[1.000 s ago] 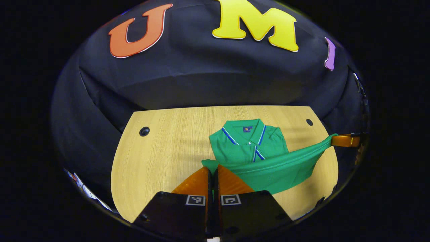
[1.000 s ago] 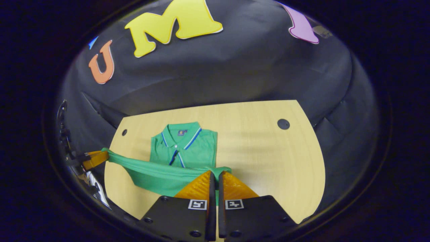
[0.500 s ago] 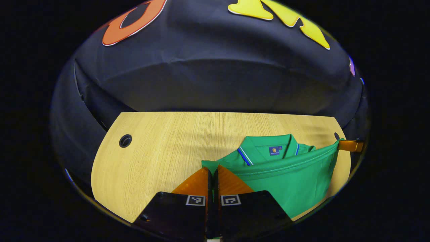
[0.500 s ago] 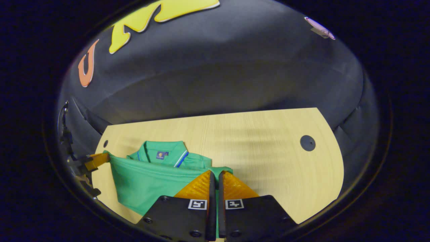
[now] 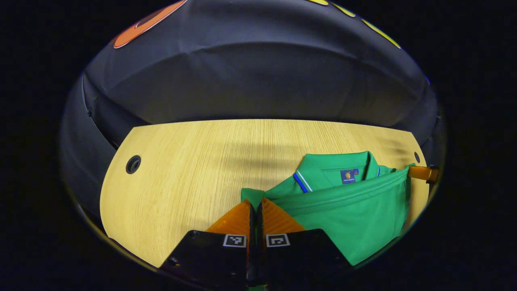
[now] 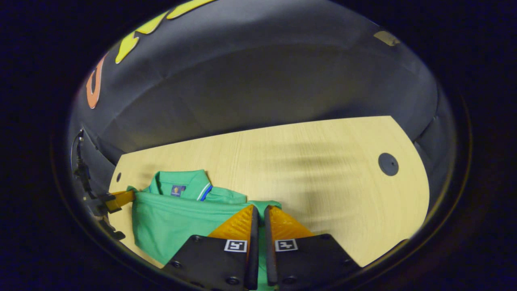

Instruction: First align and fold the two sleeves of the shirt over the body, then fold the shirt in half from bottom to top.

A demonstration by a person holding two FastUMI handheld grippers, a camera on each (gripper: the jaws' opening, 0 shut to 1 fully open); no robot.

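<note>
A green polo shirt (image 5: 347, 210) with blue-striped collar lies on the wooden table (image 5: 190, 169), its bottom hem lifted and drawn up over the body toward the collar. My left gripper (image 5: 255, 204) is shut on the hem's left corner. The right gripper (image 5: 420, 173) shows at the far right of the left gripper view, holding the other corner. In the right gripper view the shirt (image 6: 177, 218) hangs folded between my right gripper (image 6: 258, 208), shut on the hem corner, and the left gripper (image 6: 121, 198) at the far left. The shirt's lower body is hidden under the raised fabric.
The table (image 6: 323, 169) is light wood with round cable holes (image 5: 133, 164) (image 6: 388, 164) near its far corners. Black cloth wall stands behind the table's far edge. A dark stand (image 6: 87, 182) shows at the left edge of the right gripper view.
Both grippers have carried the hem forward and down toward the collar. The raised fabric now covers most of the shirt's front, leaving just the collar showing.
</note>
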